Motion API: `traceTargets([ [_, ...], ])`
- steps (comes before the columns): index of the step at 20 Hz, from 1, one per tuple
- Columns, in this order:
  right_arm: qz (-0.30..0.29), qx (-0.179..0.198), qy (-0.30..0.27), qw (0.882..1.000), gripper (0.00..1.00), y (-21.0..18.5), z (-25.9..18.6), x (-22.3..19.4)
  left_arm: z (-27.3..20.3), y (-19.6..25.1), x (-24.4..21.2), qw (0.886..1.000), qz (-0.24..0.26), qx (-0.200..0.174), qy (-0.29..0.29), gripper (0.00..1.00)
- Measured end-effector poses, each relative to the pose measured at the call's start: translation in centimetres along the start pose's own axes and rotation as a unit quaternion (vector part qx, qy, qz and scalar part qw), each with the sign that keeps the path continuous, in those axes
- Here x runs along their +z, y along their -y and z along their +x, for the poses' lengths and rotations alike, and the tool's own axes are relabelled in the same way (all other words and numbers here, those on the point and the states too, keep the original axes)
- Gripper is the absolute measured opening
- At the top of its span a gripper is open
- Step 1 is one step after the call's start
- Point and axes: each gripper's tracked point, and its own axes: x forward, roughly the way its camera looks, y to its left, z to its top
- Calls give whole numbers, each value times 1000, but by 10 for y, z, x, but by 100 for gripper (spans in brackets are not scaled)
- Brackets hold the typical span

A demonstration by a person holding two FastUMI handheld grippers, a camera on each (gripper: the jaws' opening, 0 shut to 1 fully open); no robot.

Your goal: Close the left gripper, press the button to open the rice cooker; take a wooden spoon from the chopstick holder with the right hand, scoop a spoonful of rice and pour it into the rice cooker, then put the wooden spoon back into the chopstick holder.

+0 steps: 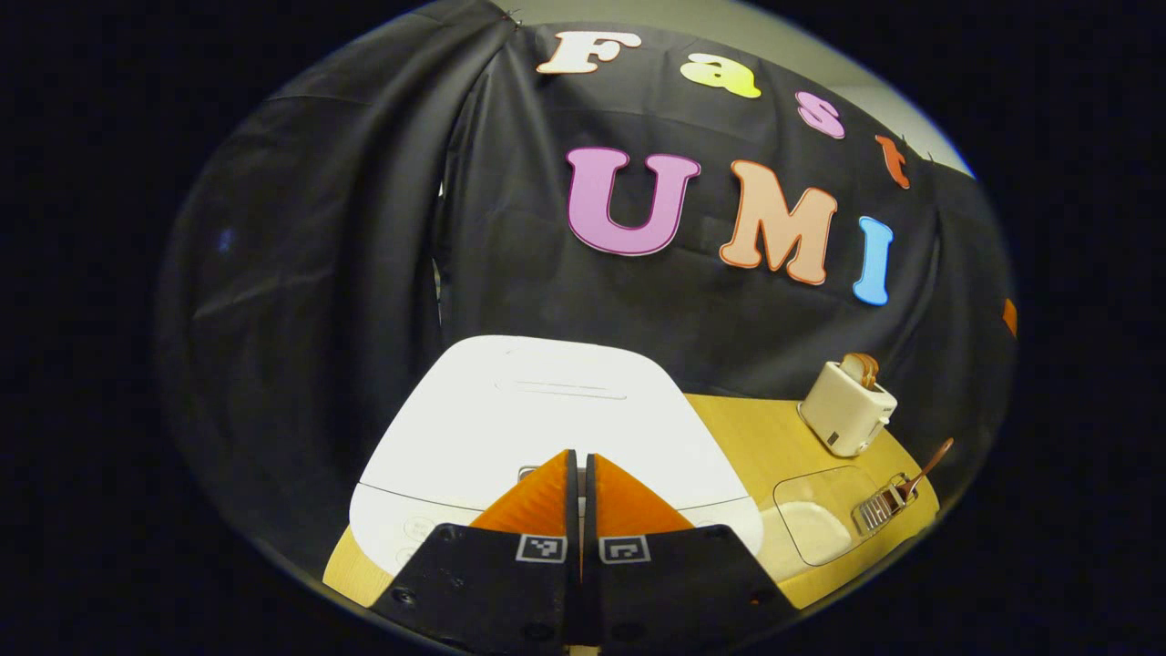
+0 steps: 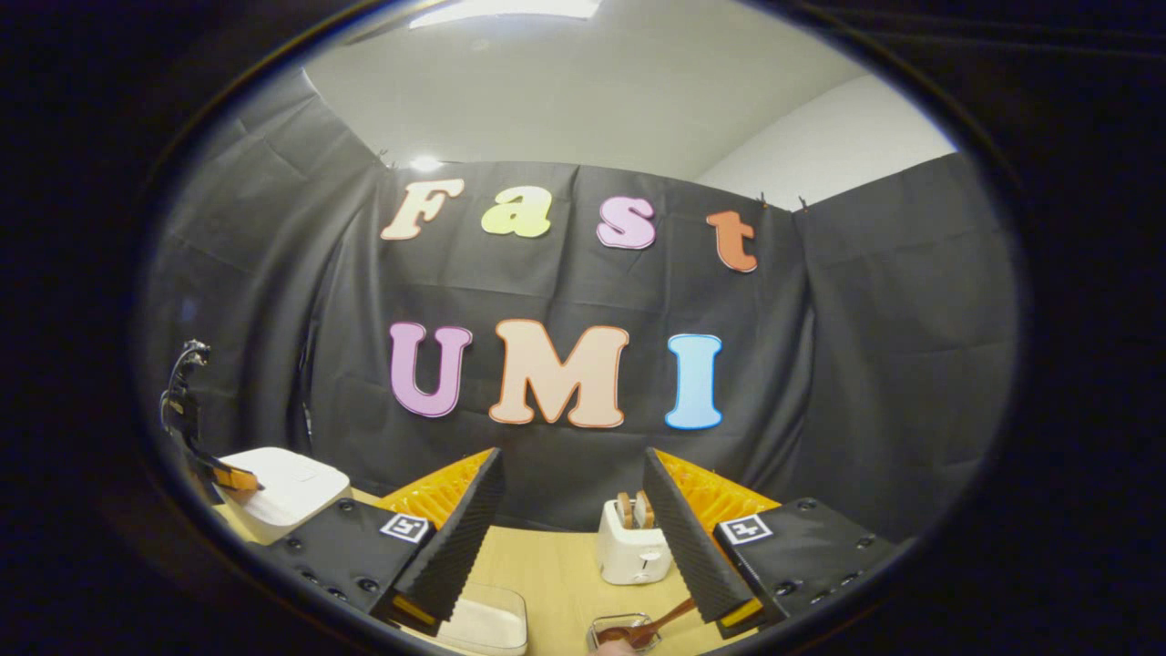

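Note:
My left gripper (image 1: 580, 456) is shut with nothing held, its tips over the front of the white rice cooker's (image 1: 547, 401) closed lid, by a small grey button (image 1: 526, 472). In the right gripper view the same cooker (image 2: 287, 487) sits at the far left with the left gripper (image 2: 235, 478) above its edge. My right gripper (image 2: 572, 453) hangs open and holds nothing above the table. The wooden spoon (image 1: 931, 463) leans in the wire chopstick holder (image 1: 876, 510). In the right gripper view the spoon (image 2: 660, 621) and the holder (image 2: 619, 629) lie low down between the fingers. A clear box of rice (image 1: 815, 524) stands beside the holder.
A white toaster (image 1: 845, 408) with bread in it stands at the back of the wooden table (image 1: 756, 437); it is straight ahead of the right gripper (image 2: 630, 551). The rice box (image 2: 487, 624) lies near the table's front edge. The black cloth wall closes the back.

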Motion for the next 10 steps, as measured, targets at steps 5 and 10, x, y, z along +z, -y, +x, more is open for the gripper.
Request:
traceTargets([
  [5, -13, 1, 15, 1000, 99, 5, -3, 11, -9, 1, 20, 999, 30, 16, 29, 0],
  [10, -10, -3, 21, 1000, 98, 11, -4, 15, -12, 9, 61, 995, 69, 27, 72, 0],
])
